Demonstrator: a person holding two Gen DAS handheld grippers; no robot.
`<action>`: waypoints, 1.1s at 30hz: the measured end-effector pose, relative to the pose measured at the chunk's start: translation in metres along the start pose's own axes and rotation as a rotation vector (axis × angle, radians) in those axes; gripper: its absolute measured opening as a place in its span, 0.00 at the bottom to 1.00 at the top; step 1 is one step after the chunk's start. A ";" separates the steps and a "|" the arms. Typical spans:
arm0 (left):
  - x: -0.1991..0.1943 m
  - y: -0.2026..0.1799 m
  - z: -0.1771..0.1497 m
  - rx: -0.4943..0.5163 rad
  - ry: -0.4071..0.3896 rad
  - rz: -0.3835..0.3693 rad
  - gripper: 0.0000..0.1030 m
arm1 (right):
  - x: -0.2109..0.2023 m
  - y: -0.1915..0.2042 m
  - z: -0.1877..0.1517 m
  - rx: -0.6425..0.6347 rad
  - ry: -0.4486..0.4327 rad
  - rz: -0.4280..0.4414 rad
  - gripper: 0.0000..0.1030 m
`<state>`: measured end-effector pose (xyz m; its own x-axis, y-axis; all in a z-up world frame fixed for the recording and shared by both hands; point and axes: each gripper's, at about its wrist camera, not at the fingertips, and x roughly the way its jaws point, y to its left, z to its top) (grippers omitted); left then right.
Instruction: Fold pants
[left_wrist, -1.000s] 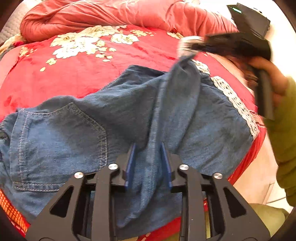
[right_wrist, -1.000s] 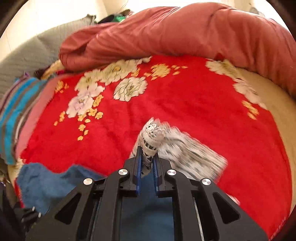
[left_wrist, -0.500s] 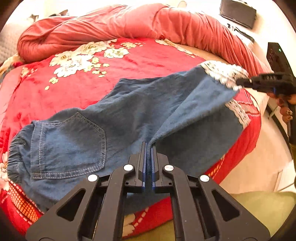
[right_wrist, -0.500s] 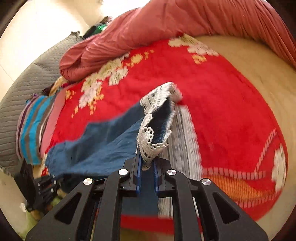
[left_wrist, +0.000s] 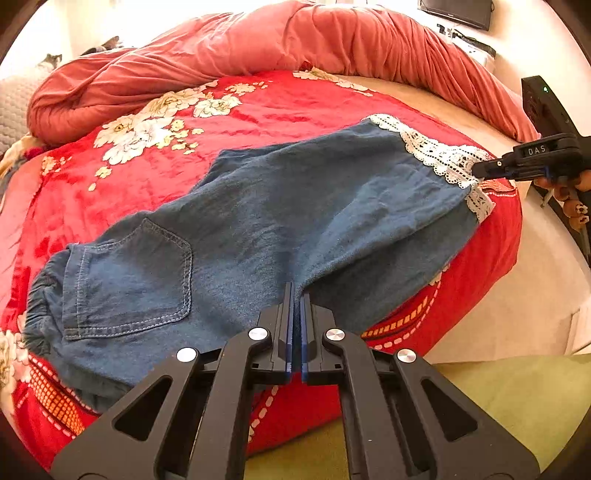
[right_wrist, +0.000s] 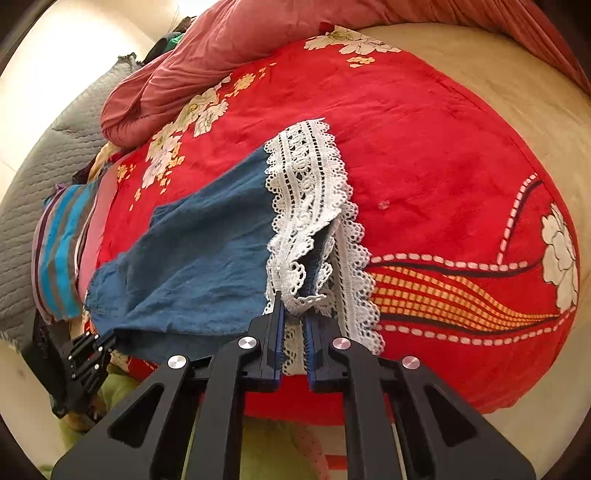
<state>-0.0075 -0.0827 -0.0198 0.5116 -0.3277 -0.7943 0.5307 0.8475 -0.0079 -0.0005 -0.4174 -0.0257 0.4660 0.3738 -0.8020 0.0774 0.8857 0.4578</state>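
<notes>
Blue denim pants (left_wrist: 280, 221) with a back pocket (left_wrist: 129, 280) and white lace hems (left_wrist: 439, 158) lie stretched across a red flowered blanket (left_wrist: 258, 114). My left gripper (left_wrist: 294, 295) is shut on the near edge of the pants at the crotch. My right gripper (right_wrist: 293, 310) is shut on the lace hem (right_wrist: 306, 206) of the legs; in the left wrist view it shows at the right (left_wrist: 480, 171), pinching that hem. The pants (right_wrist: 199, 254) hang taut between the two grippers, with the left gripper (right_wrist: 107, 341) at the far left of the right wrist view.
A rolled coral duvet (left_wrist: 295, 48) lies along the far side of the bed. Beige mattress (right_wrist: 498, 81) shows beyond the blanket. Folded striped cloth (right_wrist: 59, 251) and a grey quilt (right_wrist: 40, 166) sit at the left. Green floor (left_wrist: 498, 398) lies below the bed edge.
My left gripper closed on the pants' edge. The right gripper swept the lace hem out to the right, and the bunched leg now lies stretched flat over the blanket.
</notes>
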 end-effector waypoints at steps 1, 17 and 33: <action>-0.002 0.001 -0.001 -0.002 -0.001 0.000 0.00 | -0.005 0.001 -0.002 -0.017 0.001 -0.002 0.08; 0.003 0.004 -0.015 -0.014 0.073 -0.041 0.10 | -0.012 -0.012 -0.008 -0.085 0.055 -0.227 0.43; -0.073 0.160 -0.044 -0.653 -0.068 0.228 0.75 | 0.037 0.065 -0.005 -0.413 0.011 -0.092 0.43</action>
<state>0.0102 0.0954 0.0106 0.6148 -0.1191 -0.7796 -0.0992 0.9690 -0.2262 0.0172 -0.3444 -0.0278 0.4642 0.2893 -0.8372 -0.2424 0.9506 0.1940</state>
